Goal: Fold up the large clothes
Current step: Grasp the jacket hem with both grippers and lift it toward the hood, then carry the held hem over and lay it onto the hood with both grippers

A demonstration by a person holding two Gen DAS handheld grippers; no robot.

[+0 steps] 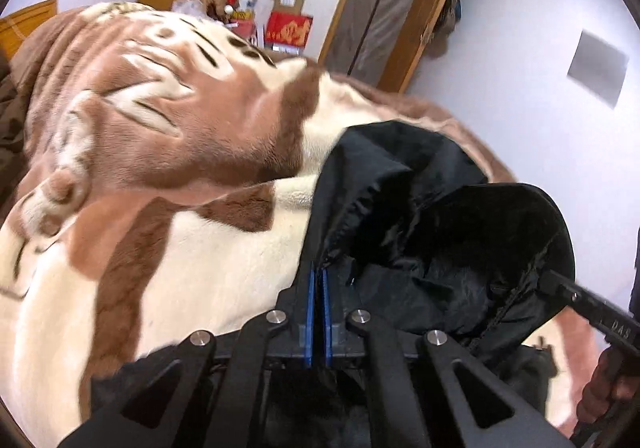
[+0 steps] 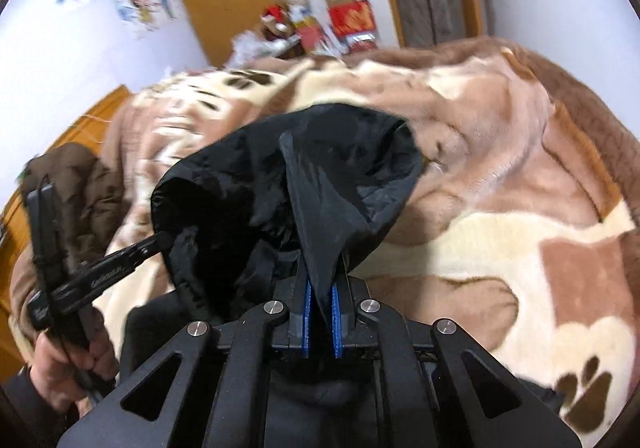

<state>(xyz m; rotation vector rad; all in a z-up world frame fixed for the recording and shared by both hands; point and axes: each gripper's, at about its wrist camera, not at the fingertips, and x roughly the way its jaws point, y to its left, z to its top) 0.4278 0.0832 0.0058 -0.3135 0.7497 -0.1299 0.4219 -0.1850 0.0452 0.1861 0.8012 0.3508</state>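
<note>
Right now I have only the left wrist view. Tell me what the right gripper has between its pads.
Observer: The right gripper is shut on a smooth flap of the black jacket. The fabric runs down between its blue pads.
Operator: Describe my left gripper's bite from the outside.
Observer: The left gripper has its tip buried in the jacket's rim, on the side towards a brown quilted garment.
Operator: Check the hand that holds it.
Observer: The person's hand is wrapped round its handle, low in the right wrist view.
</note>
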